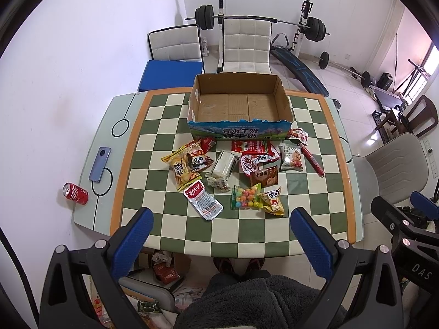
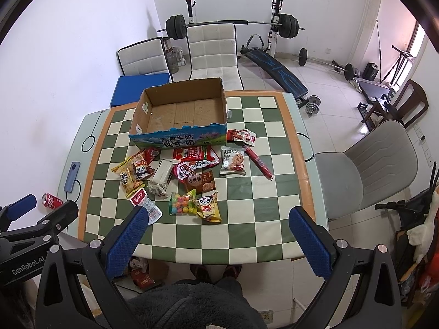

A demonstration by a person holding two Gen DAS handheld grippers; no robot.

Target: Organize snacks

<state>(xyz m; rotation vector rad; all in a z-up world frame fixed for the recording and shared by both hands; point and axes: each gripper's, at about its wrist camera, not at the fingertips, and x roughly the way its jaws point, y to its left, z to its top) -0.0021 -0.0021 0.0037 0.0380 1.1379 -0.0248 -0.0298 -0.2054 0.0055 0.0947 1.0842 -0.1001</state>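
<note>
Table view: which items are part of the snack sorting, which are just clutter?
Task items:
cardboard box, nothing in it
snack packets loose in front of it
red sausage stick
left claw and right claw, both open, holding nothing

Clutter:
phone
cola can
blue folder

Green-checked table (image 1: 170, 235), cardboard box (image 1: 238, 126), scattered snack packets (image 1: 247, 200), phone (image 1: 100, 164), possibly cola can (image 1: 75, 193)

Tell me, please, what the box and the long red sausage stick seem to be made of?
The box looks like corrugated cardboard: matte brown inside, glossy printed blue outside. The sausage stick seems wrapped in shiny red plastic film, judging by its sheen.
</note>
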